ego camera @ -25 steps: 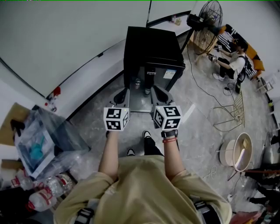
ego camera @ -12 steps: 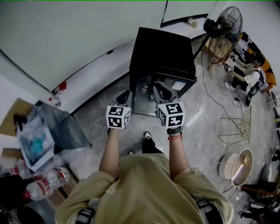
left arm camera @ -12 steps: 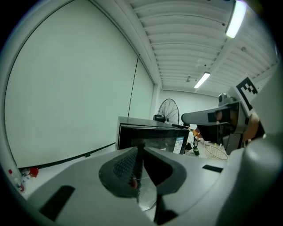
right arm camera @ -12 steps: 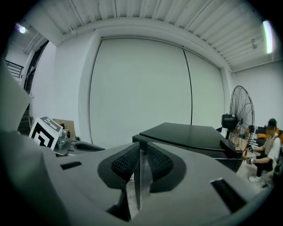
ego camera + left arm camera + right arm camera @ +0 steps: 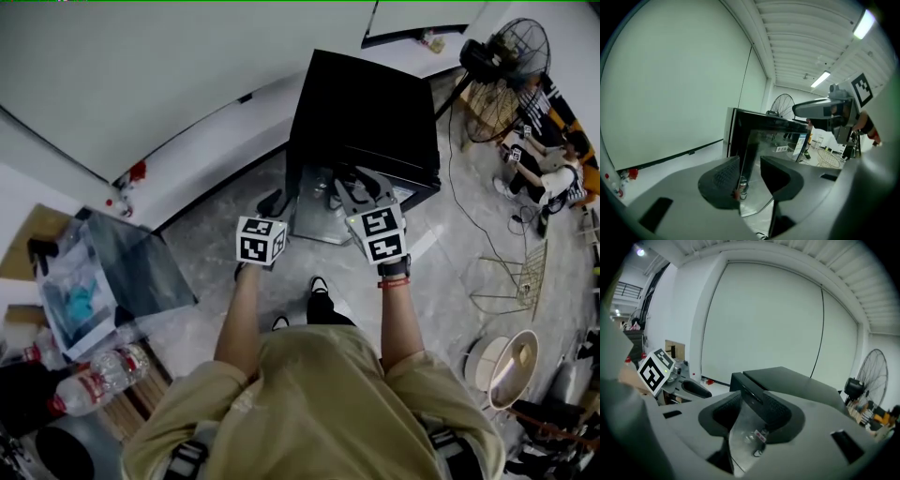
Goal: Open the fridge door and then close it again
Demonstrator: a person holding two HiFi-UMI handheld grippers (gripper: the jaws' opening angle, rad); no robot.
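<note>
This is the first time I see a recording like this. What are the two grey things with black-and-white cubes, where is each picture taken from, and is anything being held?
A person in a tan shirt holds a grey two-jaw gripper in each hand, the left gripper and the right gripper. The patterned cubes are parts of them. The overhead picture comes from a camera on the person's head, looking steeply down. The other two come from a camera riding on each gripper, looking along its jaws. On the grey stone floor stands a small black fridge with a glass door, ahead of both grippers. A standing fan and clear plastic bottles sit off to the sides. Nothing is held: both pairs of jaws are opening, with only the fridge showing between them.
</note>
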